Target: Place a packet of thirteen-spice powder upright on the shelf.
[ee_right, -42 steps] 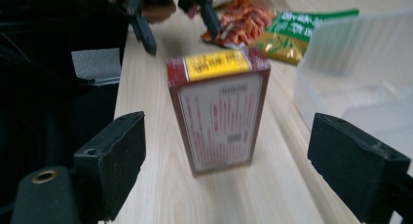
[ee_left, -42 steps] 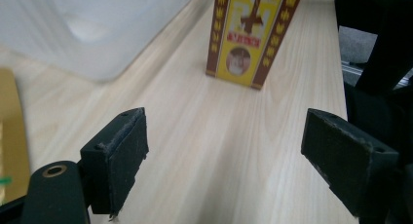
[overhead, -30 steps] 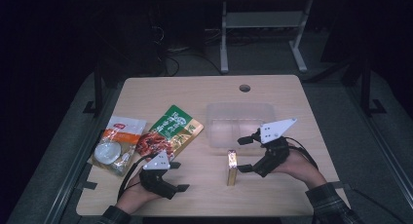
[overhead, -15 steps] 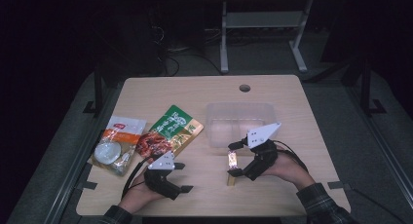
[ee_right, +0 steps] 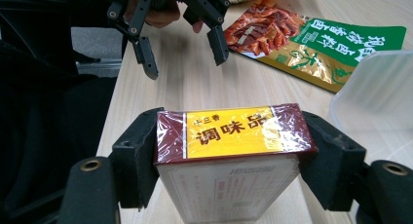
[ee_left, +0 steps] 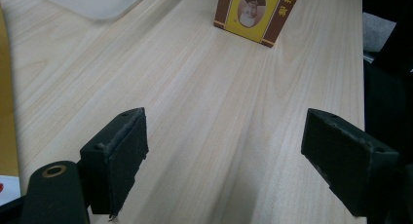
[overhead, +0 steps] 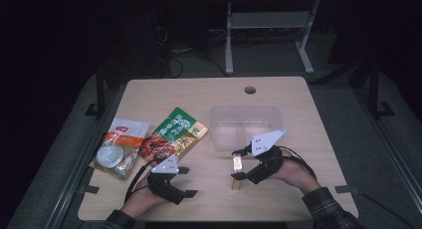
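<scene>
A small maroon-and-yellow seasoning box (overhead: 237,183) stands on the table (overhead: 199,97) in front of the clear plastic container (overhead: 244,108). My right gripper (overhead: 235,164) has just been closing its jaws, and both pads now sit against the sides of the box (ee_right: 229,136). My left gripper (overhead: 188,181) rests low at the front left, open with bare wood between its fingers. In the left gripper view the box (ee_left: 255,12) stands ahead of the left gripper (ee_left: 224,151). The left gripper (ee_right: 182,48) also appears far off in the right gripper view.
A green-and-gold snack bag (overhead: 174,134) lies left of the container, and a white-and-orange pouch (overhead: 117,147) lies beyond it near the left edge. The container (ee_right: 375,92) is close on the right gripper's right side. A round cable hole (overhead: 250,90) sits near the far edge.
The right gripper has moved left up to the box and its jaws have closed around it. The left gripper has stayed where it was.
</scene>
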Demonstrator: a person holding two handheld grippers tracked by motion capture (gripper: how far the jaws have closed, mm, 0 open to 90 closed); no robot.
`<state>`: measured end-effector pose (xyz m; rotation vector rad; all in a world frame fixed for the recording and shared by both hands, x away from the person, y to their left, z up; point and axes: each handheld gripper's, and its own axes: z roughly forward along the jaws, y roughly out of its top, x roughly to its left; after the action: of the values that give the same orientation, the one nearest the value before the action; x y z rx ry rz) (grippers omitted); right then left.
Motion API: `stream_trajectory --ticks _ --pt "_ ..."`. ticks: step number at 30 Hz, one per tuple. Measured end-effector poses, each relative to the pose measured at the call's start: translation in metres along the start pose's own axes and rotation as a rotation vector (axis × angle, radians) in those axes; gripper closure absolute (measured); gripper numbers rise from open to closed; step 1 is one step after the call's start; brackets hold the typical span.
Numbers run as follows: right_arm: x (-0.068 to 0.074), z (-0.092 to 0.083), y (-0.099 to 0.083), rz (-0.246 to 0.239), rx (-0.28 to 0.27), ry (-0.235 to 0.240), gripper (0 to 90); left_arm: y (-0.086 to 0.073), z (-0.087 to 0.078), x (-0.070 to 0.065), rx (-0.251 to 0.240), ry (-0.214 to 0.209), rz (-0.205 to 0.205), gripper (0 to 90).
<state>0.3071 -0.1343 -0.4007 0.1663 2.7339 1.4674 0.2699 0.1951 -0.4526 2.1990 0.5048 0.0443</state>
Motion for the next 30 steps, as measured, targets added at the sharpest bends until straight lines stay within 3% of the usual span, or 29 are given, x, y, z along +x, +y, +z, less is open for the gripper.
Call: stream_trajectory --ticks 7,13,21,24,30 --pt "-0.001 -0.006 0.003 0.009 -0.029 0.005 30.7 0.001 0.000 0.000 -0.006 -0.017 0.000 16.4" --pt "-0.003 -0.017 0.011 0.002 -0.024 0.020 30.7 0.001 0.000 0.000 -0.011 -0.022 -0.003 16.4" --pt "-0.018 -0.033 0.025 -0.035 -0.035 0.023 30.7 0.001 0.001 0.001 -0.004 -0.029 0.008 16.4" --pt "-0.025 -0.039 0.030 -0.054 -0.030 0.023 30.8 0.001 0.002 0.000 -0.022 -0.039 -0.007 16.4" --pt "-0.039 -0.048 0.038 -0.046 -0.038 0.026 30.8 0.001 0.002 0.000 -0.011 -0.031 0.006 16.5"
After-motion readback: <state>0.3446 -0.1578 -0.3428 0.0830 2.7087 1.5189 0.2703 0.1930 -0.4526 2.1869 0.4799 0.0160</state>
